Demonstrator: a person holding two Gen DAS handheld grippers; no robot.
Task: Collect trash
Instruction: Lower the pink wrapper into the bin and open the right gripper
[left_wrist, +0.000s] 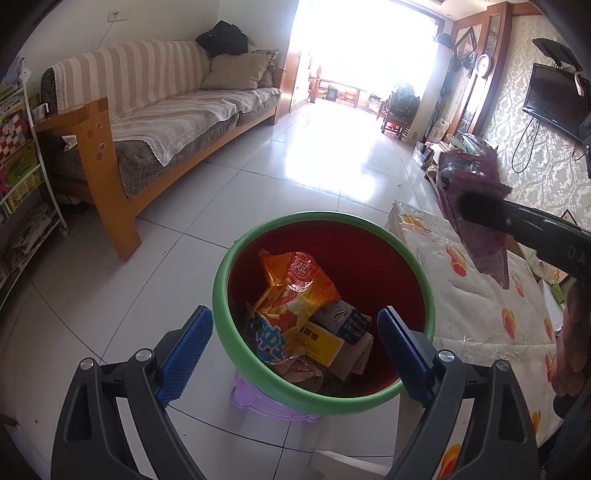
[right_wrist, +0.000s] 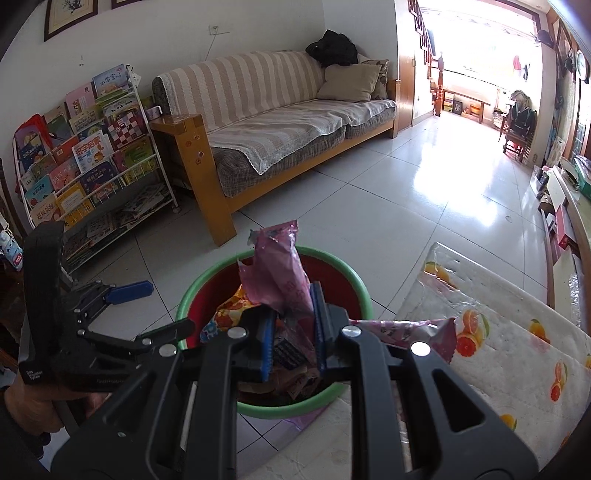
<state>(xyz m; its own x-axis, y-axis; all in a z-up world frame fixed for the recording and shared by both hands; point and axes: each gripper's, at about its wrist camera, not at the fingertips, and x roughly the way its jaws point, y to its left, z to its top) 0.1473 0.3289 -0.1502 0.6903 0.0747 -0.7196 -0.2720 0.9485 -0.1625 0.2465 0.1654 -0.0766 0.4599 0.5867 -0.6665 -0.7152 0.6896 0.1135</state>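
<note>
The left gripper (left_wrist: 295, 343) is held over the near rim of a green-rimmed red bin (left_wrist: 236, 266), its blue pads (left_wrist: 397, 334) spread wide with nothing between them. Inside the bin an orange snack bag (left_wrist: 295, 280), a blue packet (left_wrist: 266, 341) and a yellow-labelled box (left_wrist: 319, 341) are seen piled together. To the right, above a fruit-patterned cloth (left_wrist: 480, 295), the right gripper (left_wrist: 467, 210) is seen clamped on what appears to be a dark purple wrapper (left_wrist: 476, 181), while a striped sofa (left_wrist: 155, 110) is set far left.
</note>
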